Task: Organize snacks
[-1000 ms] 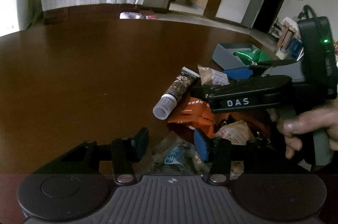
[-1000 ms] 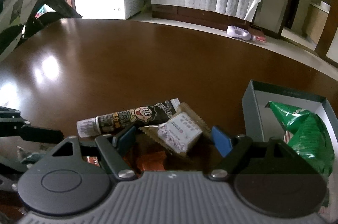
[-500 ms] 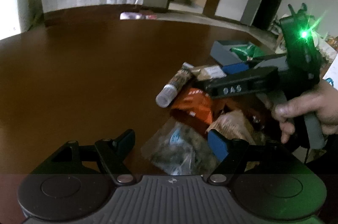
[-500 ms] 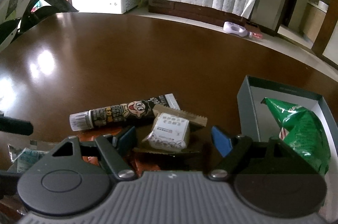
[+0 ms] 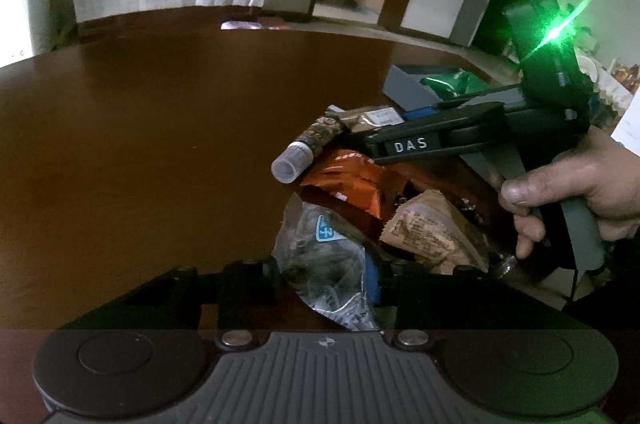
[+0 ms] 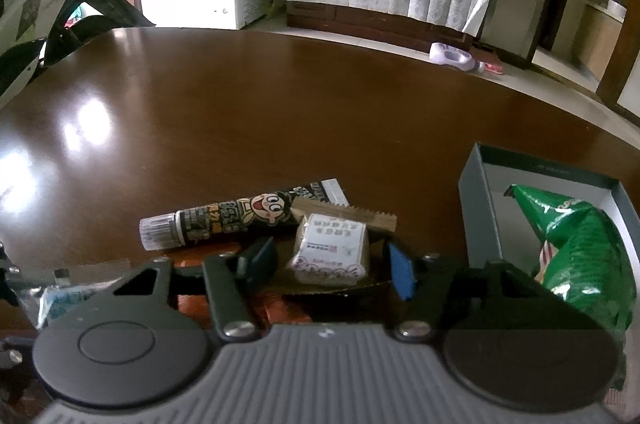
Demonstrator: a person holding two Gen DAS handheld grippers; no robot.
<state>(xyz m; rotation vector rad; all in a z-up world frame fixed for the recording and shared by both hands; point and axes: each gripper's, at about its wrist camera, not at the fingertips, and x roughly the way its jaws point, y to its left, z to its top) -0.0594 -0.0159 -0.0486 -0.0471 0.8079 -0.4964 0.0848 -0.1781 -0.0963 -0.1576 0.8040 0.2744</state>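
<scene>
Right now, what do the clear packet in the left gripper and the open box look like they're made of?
Clear packet: thin glossy plastic film, by its see-through, crinkled, glinting skin. Open box: likely matte grey cardboard, with thin flat walls and crisp corners; rigid plastic can't be ruled out.

The right gripper (image 6: 332, 262) had just been closing its jaws, 2 blue-padded fingers (image 6: 400, 270) flanking a small white-labelled brown snack packet (image 6: 330, 250) without touching it. Beyond the left finger lay a dark cartoon-printed tube with a clear cap (image 6: 240, 218). Right of the right finger stood an open grey cardboard box (image 6: 478, 199) holding a crinkled green foil bag (image 6: 580, 244).
</scene>
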